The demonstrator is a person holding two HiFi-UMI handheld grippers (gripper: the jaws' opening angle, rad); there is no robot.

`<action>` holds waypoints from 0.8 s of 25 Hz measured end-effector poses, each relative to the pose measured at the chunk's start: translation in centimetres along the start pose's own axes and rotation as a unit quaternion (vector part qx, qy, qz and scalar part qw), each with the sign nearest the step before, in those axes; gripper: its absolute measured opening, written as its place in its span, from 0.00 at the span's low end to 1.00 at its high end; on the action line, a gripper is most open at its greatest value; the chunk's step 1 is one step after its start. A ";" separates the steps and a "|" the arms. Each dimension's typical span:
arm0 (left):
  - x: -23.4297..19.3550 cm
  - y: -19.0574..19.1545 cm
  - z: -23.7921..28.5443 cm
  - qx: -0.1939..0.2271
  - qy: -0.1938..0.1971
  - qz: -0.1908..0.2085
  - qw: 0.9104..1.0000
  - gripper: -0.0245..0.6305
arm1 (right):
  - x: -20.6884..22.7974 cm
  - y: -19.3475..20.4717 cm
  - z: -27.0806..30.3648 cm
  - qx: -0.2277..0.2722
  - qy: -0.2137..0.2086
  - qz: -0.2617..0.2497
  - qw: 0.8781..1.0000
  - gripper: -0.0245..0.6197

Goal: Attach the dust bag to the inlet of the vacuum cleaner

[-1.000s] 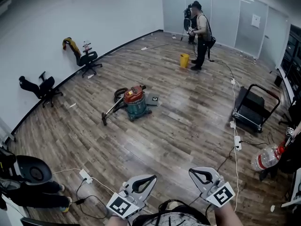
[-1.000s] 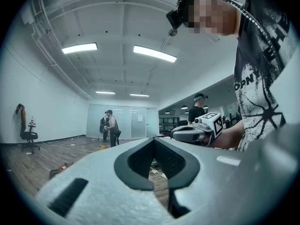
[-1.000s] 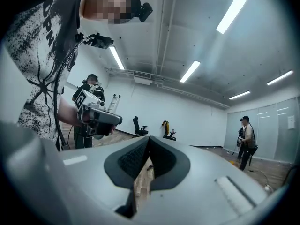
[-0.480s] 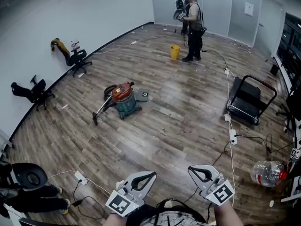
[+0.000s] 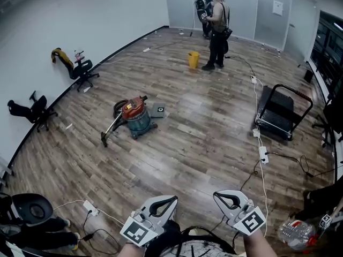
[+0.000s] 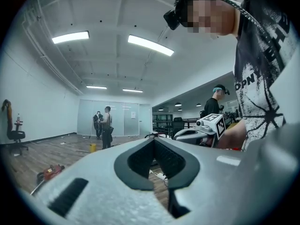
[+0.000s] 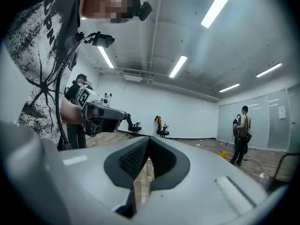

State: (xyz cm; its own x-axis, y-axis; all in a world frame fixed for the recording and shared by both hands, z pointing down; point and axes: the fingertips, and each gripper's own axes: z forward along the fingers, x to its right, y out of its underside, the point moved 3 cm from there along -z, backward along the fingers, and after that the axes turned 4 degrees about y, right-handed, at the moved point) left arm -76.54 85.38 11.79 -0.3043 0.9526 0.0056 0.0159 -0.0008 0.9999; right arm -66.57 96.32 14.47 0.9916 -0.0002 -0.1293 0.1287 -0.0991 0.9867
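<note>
A white power strip (image 5: 263, 154) lies on the wooden floor (image 5: 187, 154). The red-lidded teal vacuum cleaner (image 5: 135, 115) stands well apart. Jaws of left gripper (image 5: 172, 199) and right gripper (image 5: 216, 195) are pressed together, empty.

A black platform cart (image 5: 282, 114) stands on the wood-plank floor (image 5: 203, 143), and beyond it a frosted glass partition (image 5: 252, 7) closes the far end of the room. Well to the cart's left, across the open floor, two black office chairs (image 5: 81, 71) stand along the white wall (image 5: 80, 15). Long light strips (image 6: 150, 45) glow on the ceiling above.
</note>
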 end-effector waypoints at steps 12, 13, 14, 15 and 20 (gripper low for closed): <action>-9.0 0.8 3.9 0.004 0.067 0.004 0.998 0.04 | 5.1 1.0 6.4 -0.018 0.072 -0.016 0.997 0.05; -10.1 0.7 4.2 0.007 0.073 0.005 0.997 0.04 | 5.5 0.9 7.3 -0.015 0.077 -0.016 0.997 0.05; -11.1 0.6 4.5 0.008 0.079 0.005 0.997 0.04 | 5.9 0.9 8.1 -0.015 0.083 -0.016 0.996 0.05; -12.0 0.5 4.7 0.010 0.084 0.004 0.996 0.04 | 6.2 1.0 8.9 -0.016 0.088 -0.016 0.996 0.05; -16.5 0.7 5.2 0.015 0.107 -0.003 0.994 0.04 | 7.4 1.7 13.1 -0.023 0.104 -0.018 0.994 0.05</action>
State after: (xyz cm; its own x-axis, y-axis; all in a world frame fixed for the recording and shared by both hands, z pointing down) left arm -66.59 71.26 12.32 -0.5000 0.8660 0.0058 0.0402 0.0165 0.9991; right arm -59.18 83.12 13.87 0.9669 0.2085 -0.1470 0.1606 -0.0497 0.9858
